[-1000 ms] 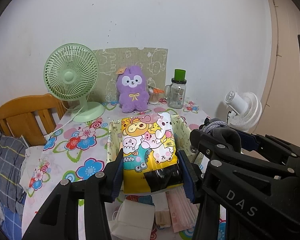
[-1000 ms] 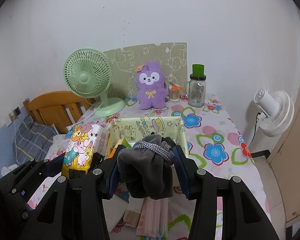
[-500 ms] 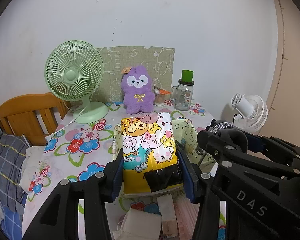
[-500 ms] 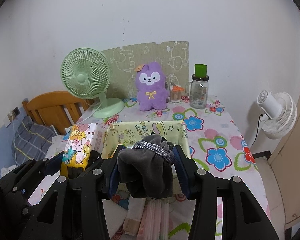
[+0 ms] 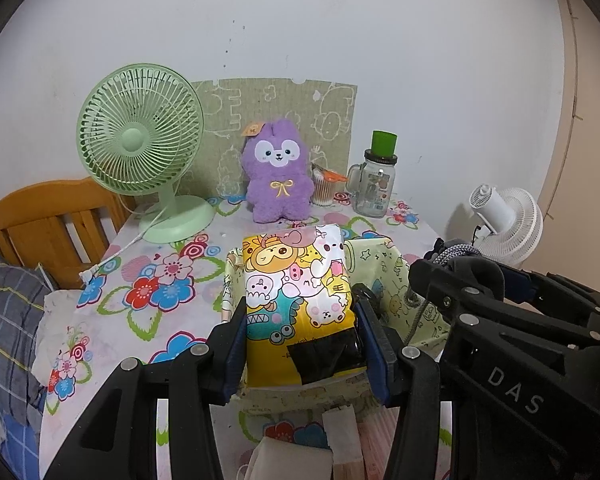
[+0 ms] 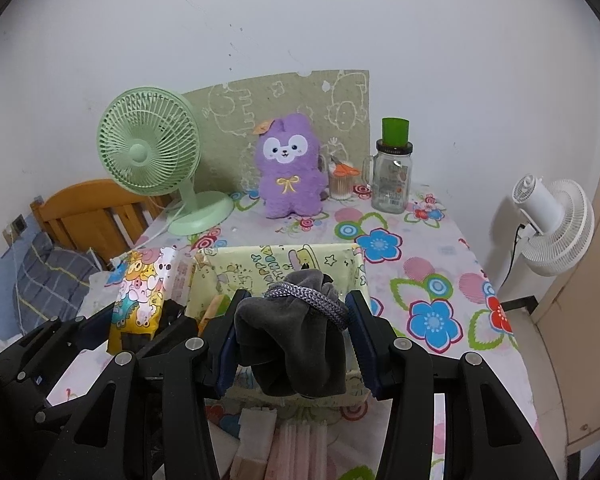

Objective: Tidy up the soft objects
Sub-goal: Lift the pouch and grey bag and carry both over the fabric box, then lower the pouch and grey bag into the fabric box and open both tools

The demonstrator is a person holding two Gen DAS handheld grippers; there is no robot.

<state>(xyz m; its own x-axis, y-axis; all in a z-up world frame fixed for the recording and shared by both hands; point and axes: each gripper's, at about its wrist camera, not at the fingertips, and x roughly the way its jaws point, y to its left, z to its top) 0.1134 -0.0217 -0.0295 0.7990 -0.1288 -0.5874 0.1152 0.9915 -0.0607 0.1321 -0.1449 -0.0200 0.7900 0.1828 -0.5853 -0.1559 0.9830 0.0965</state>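
My left gripper (image 5: 300,342) squeezes the cartoon pack (image 5: 298,300); my right gripper (image 6: 292,338) squeezes the grey pouch (image 6: 290,340). Both hang over the bin (image 6: 276,264) just ahead, not dropped in yet.

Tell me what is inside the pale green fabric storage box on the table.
In the right wrist view, an orange object shows at the left inside the pale green fabric storage box. The rest is covered by the dark grey drawstring pouch held in the right gripper.

Black tongs (image 5: 300,344), blue pads, silver screws
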